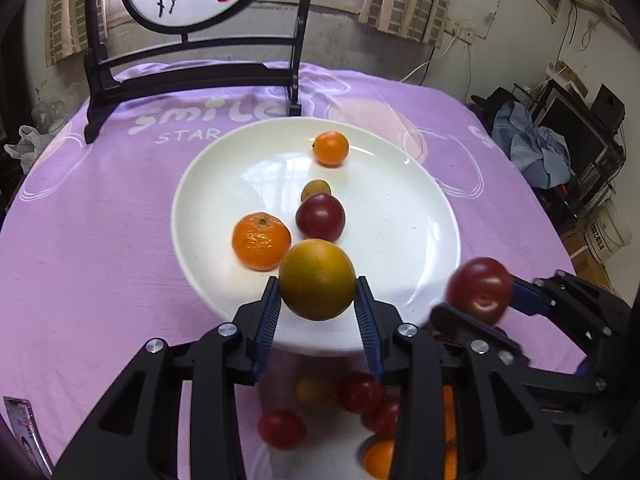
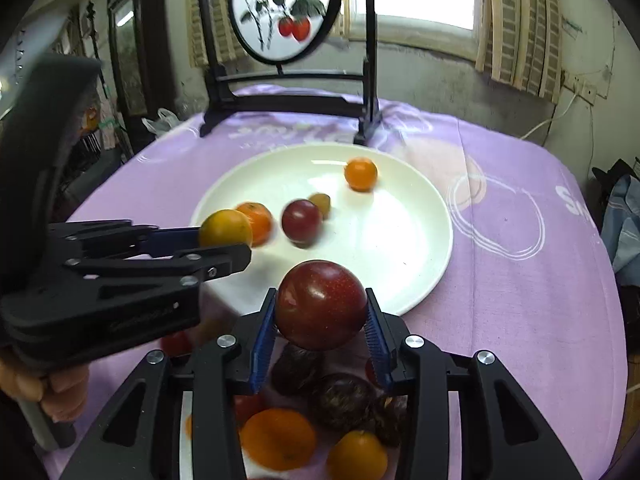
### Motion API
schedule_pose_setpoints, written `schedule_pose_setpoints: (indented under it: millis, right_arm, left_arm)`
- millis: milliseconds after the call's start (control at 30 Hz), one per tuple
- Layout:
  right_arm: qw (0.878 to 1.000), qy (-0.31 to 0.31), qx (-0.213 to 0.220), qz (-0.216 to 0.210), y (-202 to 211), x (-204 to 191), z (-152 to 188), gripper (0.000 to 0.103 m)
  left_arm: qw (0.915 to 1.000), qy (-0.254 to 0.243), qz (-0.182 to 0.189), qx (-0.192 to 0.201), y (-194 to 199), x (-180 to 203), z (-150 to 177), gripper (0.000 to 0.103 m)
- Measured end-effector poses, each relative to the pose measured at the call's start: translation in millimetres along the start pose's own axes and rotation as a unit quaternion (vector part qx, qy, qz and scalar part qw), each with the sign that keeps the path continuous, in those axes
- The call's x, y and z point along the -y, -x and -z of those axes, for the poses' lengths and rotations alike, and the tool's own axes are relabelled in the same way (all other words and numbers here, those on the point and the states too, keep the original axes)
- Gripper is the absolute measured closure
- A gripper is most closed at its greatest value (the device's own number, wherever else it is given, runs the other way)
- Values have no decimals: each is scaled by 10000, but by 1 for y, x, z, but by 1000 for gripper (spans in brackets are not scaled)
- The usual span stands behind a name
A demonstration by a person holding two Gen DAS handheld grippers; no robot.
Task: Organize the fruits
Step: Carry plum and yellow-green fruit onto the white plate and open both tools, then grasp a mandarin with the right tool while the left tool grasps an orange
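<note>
White plate [image 1: 420,240] already holds four fruits. A yellow-green orange [image 1: 317,279] is pinched by the left gripper [image 1: 316,312] over the near rim; a dark red plum [image 2: 320,304] is clamped by the right gripper [image 2: 320,328] just short of it. Transfer step judged underway; lowering and release over bare plate required next.

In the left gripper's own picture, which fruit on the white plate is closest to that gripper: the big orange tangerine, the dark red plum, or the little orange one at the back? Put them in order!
1. Tangerine: nearest, plate's left.
2. Red plum: middle of the plate.
3. Small orange fruit: farthest, near the far rim.
</note>
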State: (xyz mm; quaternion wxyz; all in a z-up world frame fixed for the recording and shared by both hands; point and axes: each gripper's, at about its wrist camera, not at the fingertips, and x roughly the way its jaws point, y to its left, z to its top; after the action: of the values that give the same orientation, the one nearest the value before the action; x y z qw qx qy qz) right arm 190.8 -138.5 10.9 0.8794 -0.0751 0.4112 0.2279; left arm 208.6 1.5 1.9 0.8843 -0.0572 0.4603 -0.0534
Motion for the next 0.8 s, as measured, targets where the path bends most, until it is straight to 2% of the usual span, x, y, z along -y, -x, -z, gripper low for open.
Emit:
schedule_pose_setpoints:
  millis: [133,200,233,267,300,333,367,600,800]
  right_arm:
    - [9998,-33,-167,94,-22,8,1,60]
    - [9997,-5,-183,156,-26,10,1,52]
    - [9998,-13,-128,179,-24,12,2,46]
    - [9998,-26,-62,172,-20,13,3,45]
    - [9999,-29,-8,143,-16,14,3,44]
    - [9999,-26,40,113,-10,14,4,44]
    - [9999,-31,63,113,-5,14,6,44]
    - [9998,-122,173,47,35,18,36,43]
    - [9999,-145,30,-6,60,10,71,43]
  left_arm:
    - [9999,0,12,-146,-22,4,-4,66]
    - [9995,125,33,-288,-33,1,-5,65]
    - [9992,203,52,-326,-36,-1,-6,60]
    - [9992,265,22,-298,-35,-3,-6,50]
    - [9994,273,-40,-222,-32,-4,-5,46]
    - [9996,247,-111,-129,-27,-4,-5,37]
    - [9997,188,-172,-31,-21,-3,-4,34]
    - [9990,-2,-363,262,26,-1,22,23]
    - [9991,-56,-352,232,48,2,63,17]
